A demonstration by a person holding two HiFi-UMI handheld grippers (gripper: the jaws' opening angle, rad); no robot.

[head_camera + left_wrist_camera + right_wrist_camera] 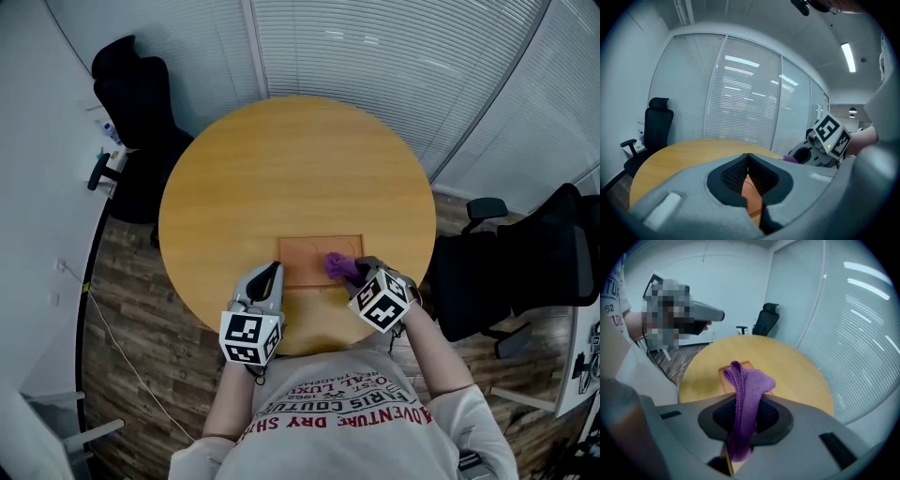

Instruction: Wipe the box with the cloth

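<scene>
The right tongs are clamped on a soft, knitted purple cloth, bunched over the right part of the flat, smooth brown box. The box lies near the front of the round wooden tabletop. The left tongs, closed together and empty, sit at the box's left edge. I'd judge the wiping barely begun, with most of the top left to do.

The round wooden table carries one item. A flat brown box lies at 6 o'clock, near the rim.
</scene>
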